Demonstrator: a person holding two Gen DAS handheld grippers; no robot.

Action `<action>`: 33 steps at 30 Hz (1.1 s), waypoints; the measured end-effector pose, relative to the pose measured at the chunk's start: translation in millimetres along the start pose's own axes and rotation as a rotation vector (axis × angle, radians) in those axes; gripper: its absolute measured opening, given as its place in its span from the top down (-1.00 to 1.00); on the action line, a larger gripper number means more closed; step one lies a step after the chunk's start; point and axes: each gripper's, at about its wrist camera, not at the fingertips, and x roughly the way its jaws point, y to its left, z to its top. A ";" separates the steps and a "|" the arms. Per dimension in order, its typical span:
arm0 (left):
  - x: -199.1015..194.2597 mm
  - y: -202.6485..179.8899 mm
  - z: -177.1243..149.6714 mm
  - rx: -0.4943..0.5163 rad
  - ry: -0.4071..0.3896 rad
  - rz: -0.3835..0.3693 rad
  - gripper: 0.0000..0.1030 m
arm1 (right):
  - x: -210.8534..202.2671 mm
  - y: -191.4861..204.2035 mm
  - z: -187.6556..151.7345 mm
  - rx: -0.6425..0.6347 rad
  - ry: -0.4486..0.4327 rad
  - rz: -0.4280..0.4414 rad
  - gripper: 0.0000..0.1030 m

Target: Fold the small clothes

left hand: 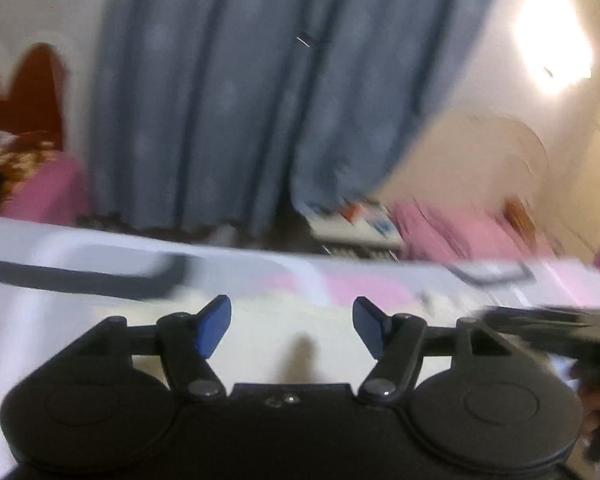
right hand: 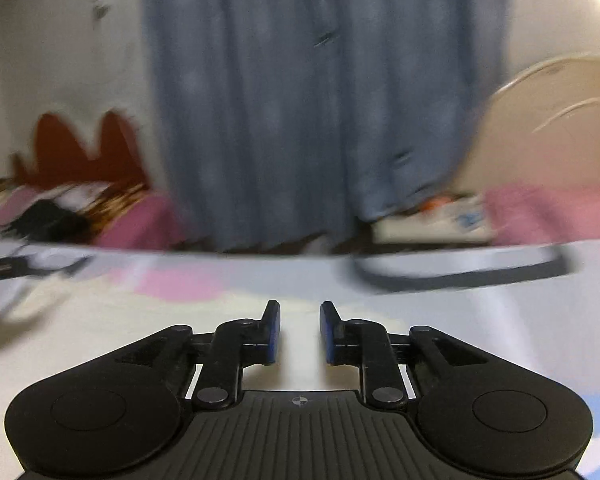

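Note:
Both views are motion-blurred. My left gripper (left hand: 292, 326) is open wide and empty, its blue pads over a pale cream cloth (left hand: 268, 344) on the patterned bed sheet (left hand: 60, 320). My right gripper (right hand: 299, 330) is open with a narrower gap and holds nothing, above the same pale cloth (right hand: 148, 332). The right gripper also shows as a dark blurred shape at the right edge of the left wrist view (left hand: 560, 332).
A blue-grey curtain (left hand: 240, 100) hangs behind the bed. A stack of boxes (left hand: 356, 228) stands on the floor beside pink bedding (left hand: 460, 232). Pink and floral bedding (right hand: 100, 208) lies at the far left. A bright lamp glare (left hand: 552, 44) is on the wall.

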 end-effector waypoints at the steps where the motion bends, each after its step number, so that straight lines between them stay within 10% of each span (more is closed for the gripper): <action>1: 10.6 -12.3 -1.8 0.035 0.033 -0.003 -0.33 | 10.3 14.4 -1.9 -0.027 0.025 0.010 0.59; 6: 16.8 6.2 -24.8 0.136 0.053 0.117 -0.39 | 22.9 28.1 -15.5 -0.064 0.040 0.019 0.42; 10: -1.0 45.2 -31.4 0.125 0.017 0.140 -0.39 | 11.8 -40.8 -24.9 0.041 0.024 -0.211 0.42; 13: -9.1 26.2 -25.9 0.182 0.001 0.215 -0.35 | 1.3 -58.9 -26.3 0.032 0.039 -0.226 0.00; 17: -28.0 -27.4 -25.4 0.209 -0.054 0.094 -0.36 | -35.1 -37.6 -20.9 0.070 -0.066 -0.083 0.01; 21: -9.3 -70.9 -38.4 0.251 0.004 0.042 -0.37 | -26.9 31.7 -39.5 -0.125 0.015 0.071 0.36; 29: -41.6 -32.4 -66.5 0.193 0.017 0.134 -0.38 | -41.0 0.7 -57.4 -0.103 0.058 -0.074 0.39; 33: -47.6 -57.3 -67.8 0.162 -0.014 0.039 -0.38 | -63.3 18.8 -56.7 -0.133 0.026 -0.048 0.39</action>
